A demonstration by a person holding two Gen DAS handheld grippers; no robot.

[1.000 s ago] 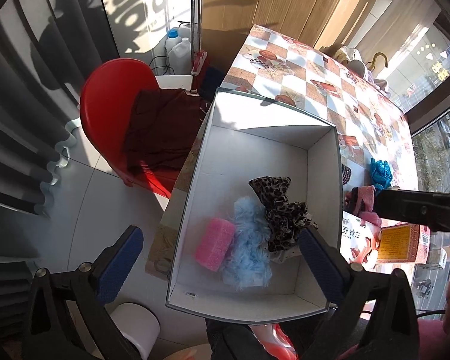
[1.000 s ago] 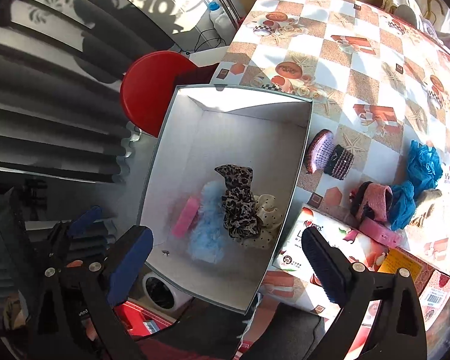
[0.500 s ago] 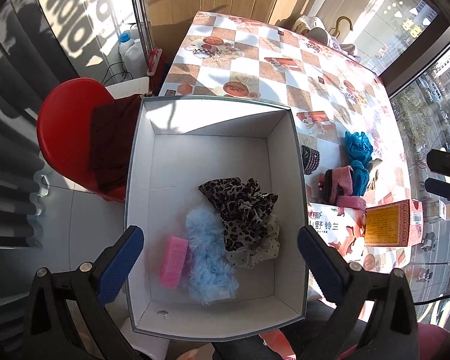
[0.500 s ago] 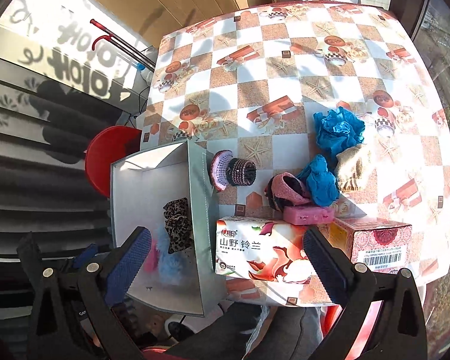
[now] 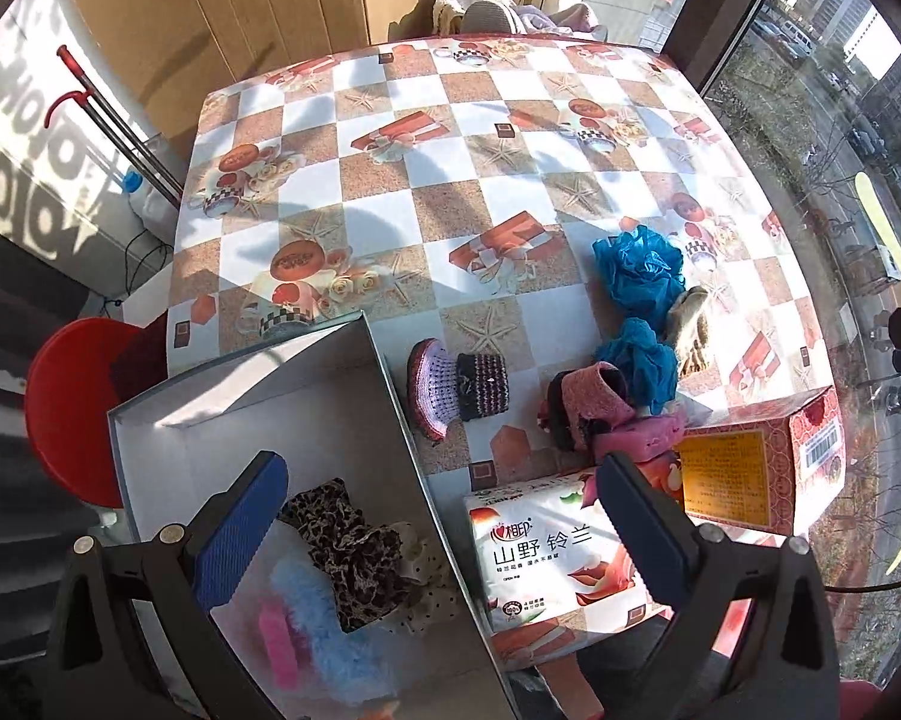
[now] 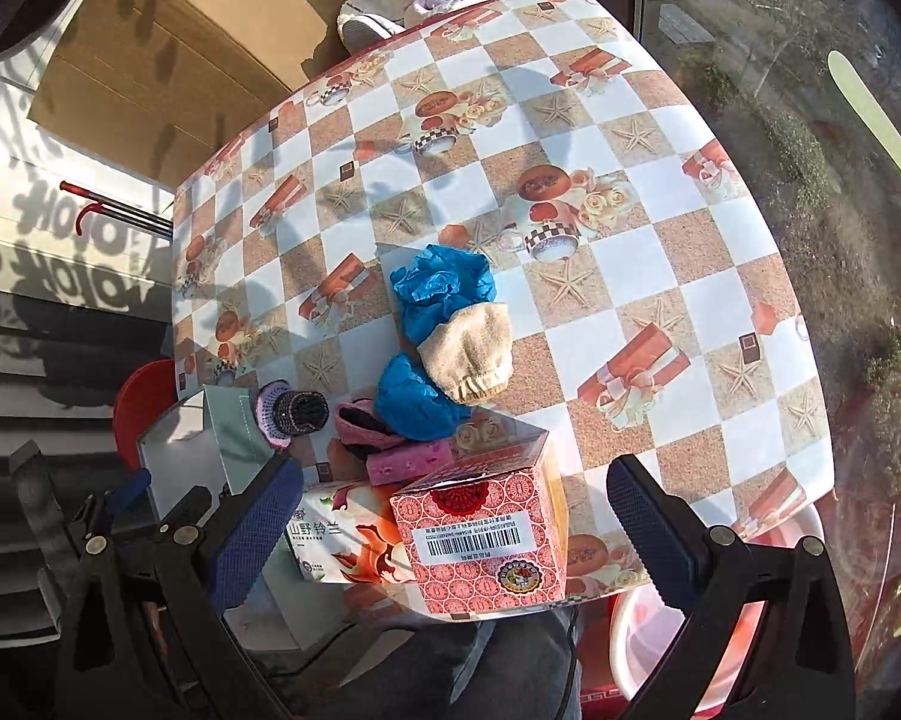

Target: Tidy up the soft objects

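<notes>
- Left gripper (image 5: 444, 531): fingers apart, empty, raised over the near wall of the white box (image 5: 258, 408).
- Right gripper (image 6: 450, 531): fingers apart, empty, raised above the red carton (image 6: 480, 522).
- Done: leopard scrunchie (image 5: 348, 546), blue fluffy piece (image 5: 324, 630) and pink sponge (image 5: 276, 642) lie in the box, beside the left finger.
- Left: blue mesh puffs (image 6: 438, 294), beige cloth (image 6: 471, 354) and knitted pieces (image 5: 456, 384) on the bench, ahead of both fingers.

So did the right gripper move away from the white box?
Yes. The right gripper swung rightward: the white box has slid to the view's left edge, the red carton now lying between its fingers.
</notes>
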